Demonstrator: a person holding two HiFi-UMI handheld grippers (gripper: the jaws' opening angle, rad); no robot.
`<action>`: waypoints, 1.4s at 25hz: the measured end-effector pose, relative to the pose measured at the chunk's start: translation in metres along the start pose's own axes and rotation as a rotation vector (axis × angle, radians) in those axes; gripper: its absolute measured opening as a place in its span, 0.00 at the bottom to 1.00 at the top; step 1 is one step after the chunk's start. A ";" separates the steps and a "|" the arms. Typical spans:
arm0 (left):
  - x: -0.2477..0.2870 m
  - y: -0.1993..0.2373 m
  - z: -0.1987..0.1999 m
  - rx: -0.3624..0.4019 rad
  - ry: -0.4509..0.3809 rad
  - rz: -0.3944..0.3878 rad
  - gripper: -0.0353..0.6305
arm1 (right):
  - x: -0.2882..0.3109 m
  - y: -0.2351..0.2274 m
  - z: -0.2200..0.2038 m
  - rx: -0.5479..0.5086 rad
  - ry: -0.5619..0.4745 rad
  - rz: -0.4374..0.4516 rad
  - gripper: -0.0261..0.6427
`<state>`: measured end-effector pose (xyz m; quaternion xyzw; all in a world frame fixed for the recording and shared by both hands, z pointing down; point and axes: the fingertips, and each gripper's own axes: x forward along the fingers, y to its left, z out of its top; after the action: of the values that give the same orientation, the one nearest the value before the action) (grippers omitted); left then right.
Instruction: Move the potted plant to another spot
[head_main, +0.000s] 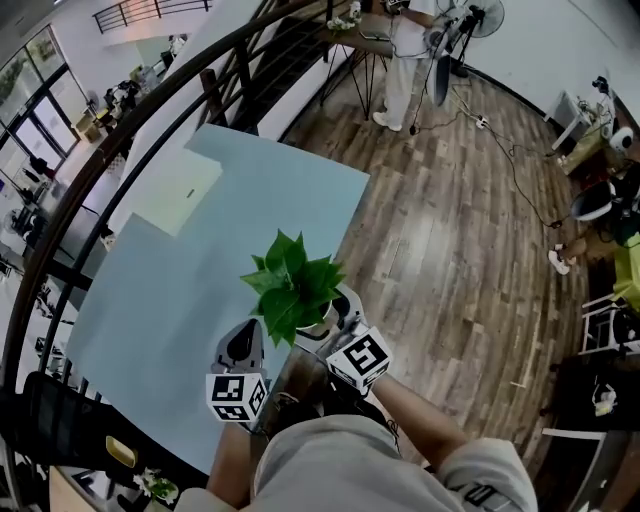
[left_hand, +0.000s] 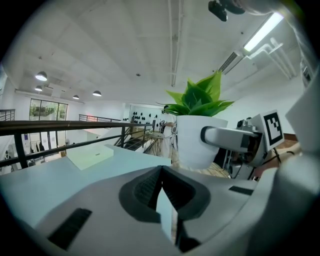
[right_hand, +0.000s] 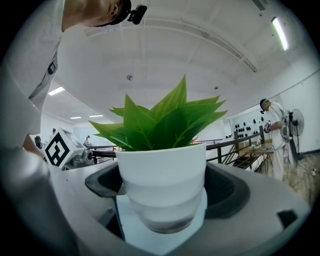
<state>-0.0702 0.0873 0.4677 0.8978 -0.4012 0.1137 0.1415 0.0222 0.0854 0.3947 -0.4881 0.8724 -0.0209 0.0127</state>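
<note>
The potted plant (head_main: 296, 285) has broad green leaves and a white ribbed pot (right_hand: 161, 182). It stands at the near right edge of the light blue table (head_main: 180, 300). My right gripper (head_main: 337, 320) is shut on the pot, with one jaw on each side of it. Whether the pot rests on the table or hangs just above it I cannot tell. My left gripper (head_main: 243, 342) is just left of the plant, over the table, shut with nothing in it. In the left gripper view, the pot (left_hand: 196, 142) shows ahead to the right, and a finger (left_hand: 227, 136) of the right gripper lies against it.
A pale green sheet (head_main: 176, 193) lies on the far left of the table. A dark railing (head_main: 150, 105) runs along the table's left and far sides. Wooden floor (head_main: 450, 220) lies to the right. At the back, a person (head_main: 405, 60) stands by a small table and a fan (head_main: 470, 20).
</note>
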 end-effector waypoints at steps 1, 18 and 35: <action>0.007 -0.004 0.003 0.005 0.001 0.005 0.07 | -0.001 -0.009 0.002 -0.009 -0.002 0.008 0.79; 0.123 -0.070 0.027 0.005 0.005 0.074 0.07 | -0.045 -0.169 0.010 -0.121 0.020 0.065 0.79; 0.260 -0.031 0.055 -0.021 0.053 0.057 0.07 | 0.012 -0.287 -0.003 -0.086 0.086 0.047 0.79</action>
<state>0.1279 -0.0905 0.4938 0.8811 -0.4240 0.1371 0.1581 0.2603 -0.0751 0.4121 -0.4664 0.8834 -0.0042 -0.0454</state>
